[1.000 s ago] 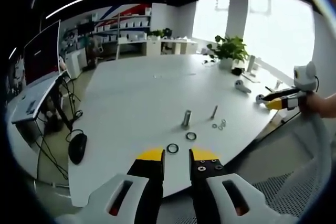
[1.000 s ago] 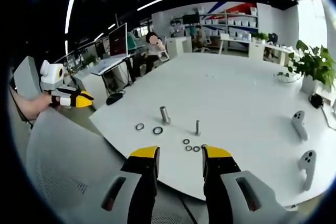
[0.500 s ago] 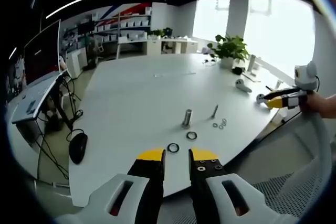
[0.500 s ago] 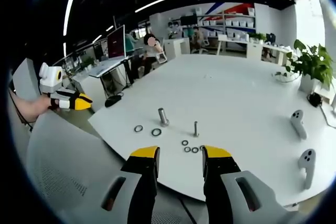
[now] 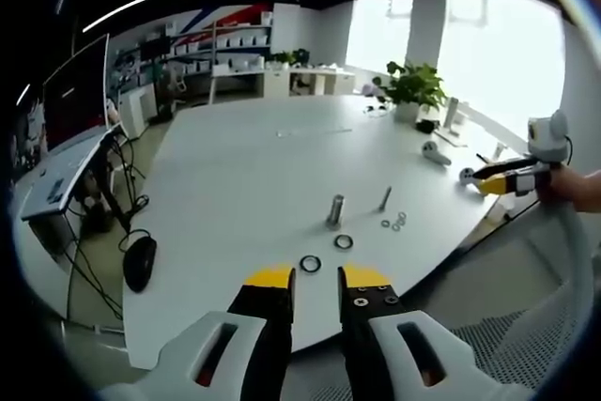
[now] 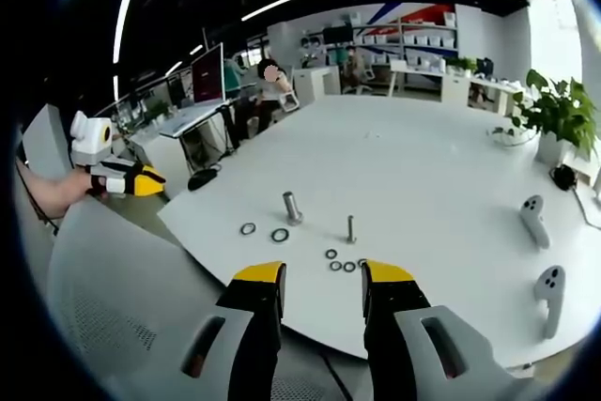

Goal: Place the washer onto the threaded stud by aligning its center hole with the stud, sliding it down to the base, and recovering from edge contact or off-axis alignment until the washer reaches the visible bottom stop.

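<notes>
- Two grippers were held off the near edge of a white bench, each seen from its own camera with nothing between its fingers.
- In the left gripper view the left gripper rose from the bottom centre, its yellow-tipped fingers parted by a narrow gap and holding nothing.
- Just above those fingers in that view lay two dark ring washers, side by side on the bench and not touching.
- Above the rings stood a thick metal stud, upright, and to its right a thinner threaded stud, leaning slightly in the fisheye picture.
- A cluster of small washers lay right of the thin stud, near its foot.
- The right gripper showed at the right edge of that view, gripped by a hand, away from the studs; whether its fingers were parted there could not be told.
- In the right gripper view the right gripper's fingers stood moderately apart at bottom centre, empty, below the small washers.
- The left gripper appeared at the left edge of that view beside a grey mesh chair back.
- Two white handheld controllers lay at the right of the bench, well apart from the studs.
- A potted plant stood at the upper right.
</notes>
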Demonstrator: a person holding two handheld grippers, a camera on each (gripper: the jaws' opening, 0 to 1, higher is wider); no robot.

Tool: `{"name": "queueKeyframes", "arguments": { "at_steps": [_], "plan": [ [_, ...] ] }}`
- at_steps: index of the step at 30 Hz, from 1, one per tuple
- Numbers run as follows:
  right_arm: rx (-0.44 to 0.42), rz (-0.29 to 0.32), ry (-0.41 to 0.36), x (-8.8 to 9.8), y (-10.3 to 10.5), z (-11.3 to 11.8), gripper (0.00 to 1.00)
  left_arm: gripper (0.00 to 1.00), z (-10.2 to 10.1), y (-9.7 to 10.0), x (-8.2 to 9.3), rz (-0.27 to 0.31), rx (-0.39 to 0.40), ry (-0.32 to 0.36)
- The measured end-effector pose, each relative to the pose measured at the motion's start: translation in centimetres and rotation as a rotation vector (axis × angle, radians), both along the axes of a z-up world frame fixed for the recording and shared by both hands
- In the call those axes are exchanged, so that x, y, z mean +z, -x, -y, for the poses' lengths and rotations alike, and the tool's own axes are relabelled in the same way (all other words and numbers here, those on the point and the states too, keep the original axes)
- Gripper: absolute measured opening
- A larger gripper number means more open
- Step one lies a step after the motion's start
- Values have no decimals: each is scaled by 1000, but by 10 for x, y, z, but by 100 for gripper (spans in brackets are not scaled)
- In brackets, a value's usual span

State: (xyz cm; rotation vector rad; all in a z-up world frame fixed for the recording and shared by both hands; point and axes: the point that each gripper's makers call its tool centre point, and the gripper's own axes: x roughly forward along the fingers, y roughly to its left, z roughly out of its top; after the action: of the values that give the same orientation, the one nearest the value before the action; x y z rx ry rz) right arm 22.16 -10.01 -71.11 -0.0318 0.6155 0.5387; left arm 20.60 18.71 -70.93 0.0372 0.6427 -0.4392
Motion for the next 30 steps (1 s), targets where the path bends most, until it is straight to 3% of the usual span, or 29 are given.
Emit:
{"name": "queueKeyframes", "arguments": {
  "at_steps": [30],
  "plan": [
    [-28, 0, -15, 1, -1, 4, 35, 18, 3, 4, -7, -47, -13, 3]
  ]
}}
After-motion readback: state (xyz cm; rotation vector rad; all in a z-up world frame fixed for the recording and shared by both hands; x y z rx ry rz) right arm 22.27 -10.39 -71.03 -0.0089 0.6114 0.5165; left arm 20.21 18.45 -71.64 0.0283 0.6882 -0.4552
